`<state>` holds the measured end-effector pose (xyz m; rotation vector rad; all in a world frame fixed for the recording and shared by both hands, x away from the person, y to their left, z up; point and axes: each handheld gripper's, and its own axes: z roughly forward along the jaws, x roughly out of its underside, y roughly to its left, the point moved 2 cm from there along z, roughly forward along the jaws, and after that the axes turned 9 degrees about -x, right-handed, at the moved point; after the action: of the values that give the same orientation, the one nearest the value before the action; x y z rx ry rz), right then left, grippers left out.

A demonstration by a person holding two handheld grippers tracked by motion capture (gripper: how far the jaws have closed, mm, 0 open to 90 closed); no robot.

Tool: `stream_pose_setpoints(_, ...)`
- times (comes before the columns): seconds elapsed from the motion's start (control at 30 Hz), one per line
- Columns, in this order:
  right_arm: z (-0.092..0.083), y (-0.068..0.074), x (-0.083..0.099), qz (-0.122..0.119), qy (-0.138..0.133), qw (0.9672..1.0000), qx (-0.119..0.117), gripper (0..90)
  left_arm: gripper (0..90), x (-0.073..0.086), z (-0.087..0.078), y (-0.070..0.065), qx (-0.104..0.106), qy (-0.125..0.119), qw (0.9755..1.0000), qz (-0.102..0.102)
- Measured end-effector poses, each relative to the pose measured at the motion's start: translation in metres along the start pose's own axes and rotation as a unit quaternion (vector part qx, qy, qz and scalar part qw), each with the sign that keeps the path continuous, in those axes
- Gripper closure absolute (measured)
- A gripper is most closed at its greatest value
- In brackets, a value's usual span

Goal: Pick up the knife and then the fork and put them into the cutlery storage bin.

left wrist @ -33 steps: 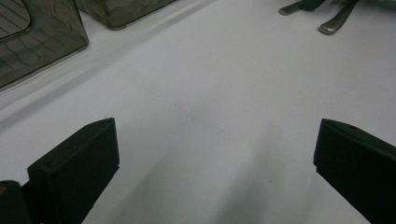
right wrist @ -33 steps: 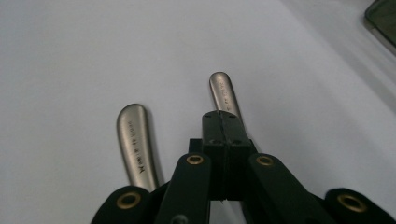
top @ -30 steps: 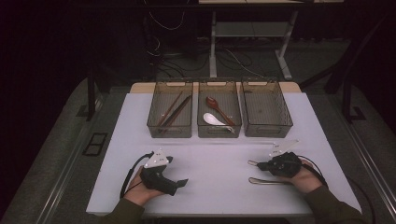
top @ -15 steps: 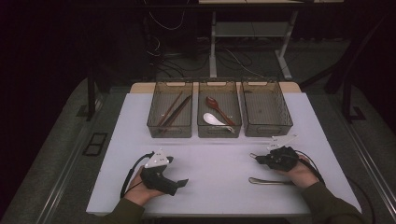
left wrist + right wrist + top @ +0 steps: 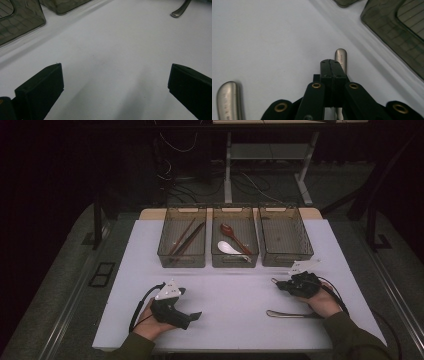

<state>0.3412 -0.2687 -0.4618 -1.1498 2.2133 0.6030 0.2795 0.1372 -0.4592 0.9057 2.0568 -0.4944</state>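
In the lower right of the high view, the right gripper (image 5: 281,284) is pinching the handle of a metal utensil (image 5: 341,59), its jaws pressed together on it in the right gripper view, with the handle tip poking out ahead toward the upper right, where the empty right-hand bin (image 5: 285,236) is sitting just above. A second metal utensil (image 5: 290,313) is lying flat below that hand, long axis running left to right. The left gripper (image 5: 192,317), jaws spread wide over bare table (image 5: 112,55), is resting far off at lower left.
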Motion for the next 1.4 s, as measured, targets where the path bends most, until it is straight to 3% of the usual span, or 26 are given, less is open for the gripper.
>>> stream_pose_setpoints(0.27, -0.006, -0.003, -0.002, 0.010, -0.014, 0.9998, 0.003, 89.5, 0.0, 0.000, 0.000, 0.000, -0.001, 0.001, 1.0000, 0.001)
stream_pose_setpoints(0.5, -0.021, -0.001, -0.008, 0.032, -0.030, 0.9990, -0.011, 71.2, 0.0, 0.000, -0.001, 0.001, -0.002, 0.000, 1.0000, -0.001)
stream_pose_setpoints(0.73, -0.031, -0.002, -0.007, 0.054, -0.018, 0.9983, -0.005, 54.9, 0.0, 0.000, -0.001, 0.002, -0.002, 0.000, 1.0000, -0.001)
stream_pose_setpoints(0.93, -0.043, -0.003, -0.006, 0.070, 0.008, 0.9975, 0.011, 48.2, 0.0, 0.000, -0.001, 0.001, -0.001, 0.001, 1.0000, 0.000)
stream_pose_setpoints(1.03, -0.048, -0.004, -0.005, 0.075, 0.028, 0.9968, -0.001, 47.1, 0.0, 0.000, -0.001, 0.001, -0.001, 0.000, 1.0000, -0.001)
stream_pose_setpoints(1.1, -0.050, -0.005, -0.004, 0.071, 0.048, 0.9963, 0.004, 46.4, 0.0, 0.000, -0.001, 0.001, -0.001, 0.000, 1.0000, -0.001)
stream_pose_setpoints(1.27, -0.054, -0.005, -0.003, 0.074, 0.099, 0.9924, 0.005, 47.5, 0.0, 0.000, -0.001, 0.001, 0.000, 0.001, 1.0000, 0.000)
stream_pose_setpoints(1.4, -0.052, -0.006, 0.000, 0.079, 0.141, 0.9869, 0.000, 49.1, 0.0, 0.000, -0.001, 0.001, 0.000, 0.001, 1.0000, 0.000)
